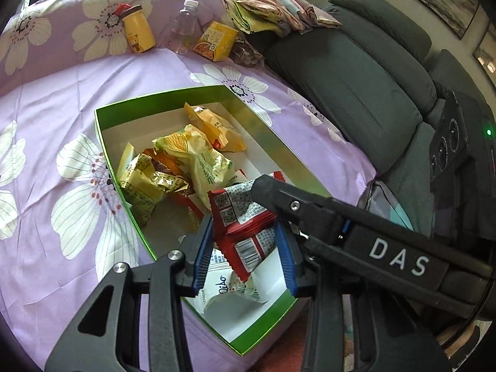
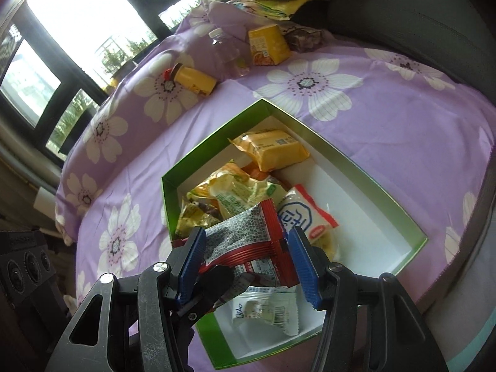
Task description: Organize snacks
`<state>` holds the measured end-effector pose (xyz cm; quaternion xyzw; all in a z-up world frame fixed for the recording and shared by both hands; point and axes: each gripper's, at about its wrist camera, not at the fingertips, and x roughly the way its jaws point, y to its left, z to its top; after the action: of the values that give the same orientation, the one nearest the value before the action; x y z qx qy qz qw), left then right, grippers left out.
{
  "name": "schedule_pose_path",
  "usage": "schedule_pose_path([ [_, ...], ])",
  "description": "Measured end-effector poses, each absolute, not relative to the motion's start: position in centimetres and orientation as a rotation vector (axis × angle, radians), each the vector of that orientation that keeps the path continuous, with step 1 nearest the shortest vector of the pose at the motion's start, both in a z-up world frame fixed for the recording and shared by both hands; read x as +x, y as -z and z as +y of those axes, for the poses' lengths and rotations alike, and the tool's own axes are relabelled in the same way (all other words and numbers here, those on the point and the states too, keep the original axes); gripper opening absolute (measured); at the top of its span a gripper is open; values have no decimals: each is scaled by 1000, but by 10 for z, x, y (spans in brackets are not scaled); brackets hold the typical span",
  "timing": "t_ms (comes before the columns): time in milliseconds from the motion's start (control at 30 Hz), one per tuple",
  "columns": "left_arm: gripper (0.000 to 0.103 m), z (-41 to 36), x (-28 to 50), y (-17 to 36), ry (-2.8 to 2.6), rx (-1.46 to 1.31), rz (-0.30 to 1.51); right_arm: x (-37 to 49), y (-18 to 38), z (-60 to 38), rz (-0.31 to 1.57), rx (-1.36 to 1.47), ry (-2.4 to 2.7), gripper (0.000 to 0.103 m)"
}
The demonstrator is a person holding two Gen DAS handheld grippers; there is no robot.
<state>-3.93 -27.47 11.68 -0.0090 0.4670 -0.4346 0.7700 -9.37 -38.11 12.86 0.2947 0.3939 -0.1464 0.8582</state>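
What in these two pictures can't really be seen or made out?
- Left view: the white packet is partly hidden by the red packet and the fingers.
- Right view: outside the window is washed out by glare.
- Both views: packet print is too small to read.
- Box floor under the snack pile is hidden.

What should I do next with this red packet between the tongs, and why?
Probably lower the red packet a little and let it go onto the bare white floor of the green box. It hangs just above the box, framed by the pads of both the right tongs and the left tongs, so a short drop should land it inside.
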Motion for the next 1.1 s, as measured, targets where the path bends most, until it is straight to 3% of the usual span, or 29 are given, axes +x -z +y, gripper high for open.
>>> schedule_pose_path([
  [267, 38, -283, -37, -105, 942, -18, 1057, -95, -115, -392, 849, 650, 327, 59],
  [433, 44, -282, -37, -102, 948, -21, 1079, -95, -112, -394, 855, 657, 328, 59],
  [700, 80, -276, -55, -123, 942, 70, 980, -99, -121, -391, 830, 630, 357, 70],
  [900, 90, -257, -62, -145, 899, 78, 910, -111, -142, -384, 771, 595, 384, 79],
  [1100, 94, -237, -67, -161, 880, 56, 873, -123, -159, -376, 726, 579, 407, 81],
])
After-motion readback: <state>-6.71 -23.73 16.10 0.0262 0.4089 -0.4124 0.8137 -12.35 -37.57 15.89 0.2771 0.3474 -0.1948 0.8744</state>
